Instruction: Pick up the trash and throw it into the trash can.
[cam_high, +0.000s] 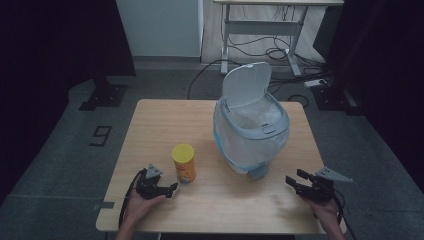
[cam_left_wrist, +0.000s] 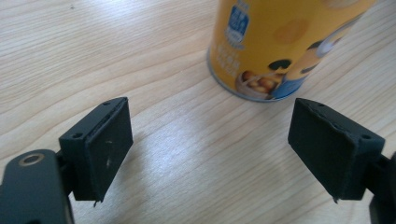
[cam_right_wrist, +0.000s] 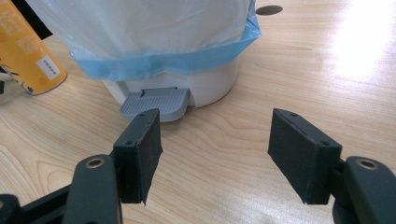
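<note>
Can (cam_high: 183, 162) left of bin (cam_high: 251, 127)

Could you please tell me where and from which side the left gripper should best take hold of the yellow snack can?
Probably around the middle of the yellow snack can, coming in level from its near left, where the open left gripper already faces it. The can stands upright, and its round wall looks narrower than the gap between the jaws. The bin stands apart on its right.

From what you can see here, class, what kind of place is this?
Probably a lab or test room: a small wooden table alone on grey floor, dark curtains at the sides, and loose cables under a desk behind.
</note>
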